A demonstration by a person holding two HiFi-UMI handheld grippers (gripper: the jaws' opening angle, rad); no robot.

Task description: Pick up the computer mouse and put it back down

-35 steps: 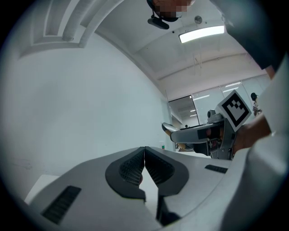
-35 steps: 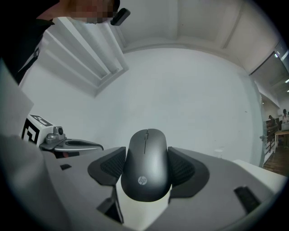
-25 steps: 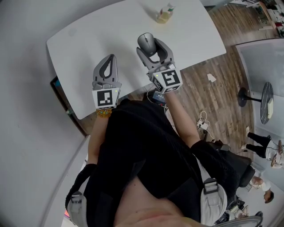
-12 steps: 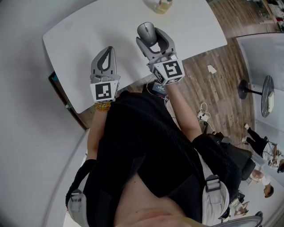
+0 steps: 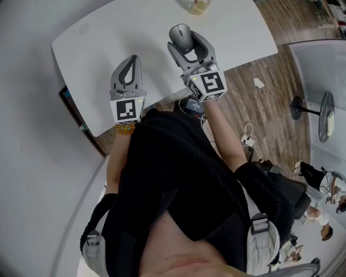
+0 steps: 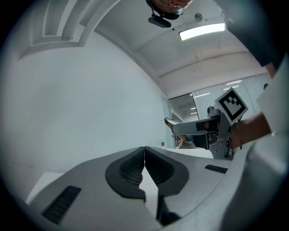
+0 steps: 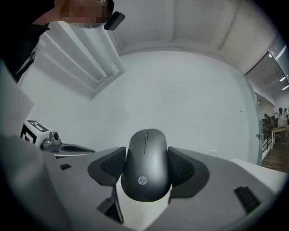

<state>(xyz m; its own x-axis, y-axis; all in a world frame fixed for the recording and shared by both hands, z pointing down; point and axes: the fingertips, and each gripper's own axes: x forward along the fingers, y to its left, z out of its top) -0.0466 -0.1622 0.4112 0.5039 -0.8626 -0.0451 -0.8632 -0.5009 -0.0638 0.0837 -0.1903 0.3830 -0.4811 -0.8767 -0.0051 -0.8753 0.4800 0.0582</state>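
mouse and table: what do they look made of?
The mouse looks like dark grey plastic, matte with a faint sheen and a printed logo. The table has a smooth, flat white top, probably laminate or painted board; can't tell which.

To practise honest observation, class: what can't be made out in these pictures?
Container, head view: cut off by the top edge.
Mouse underside, right gripper view: hidden by its own body, so contact with the table is unclear.
Bystanders, head view's right edge: too small to describe.

Office-like room, white table (image 5: 108, 38), wood-plank floor (image 5: 265, 108), glass partitions (image 6: 183, 113), ceiling strip light (image 6: 202, 30)
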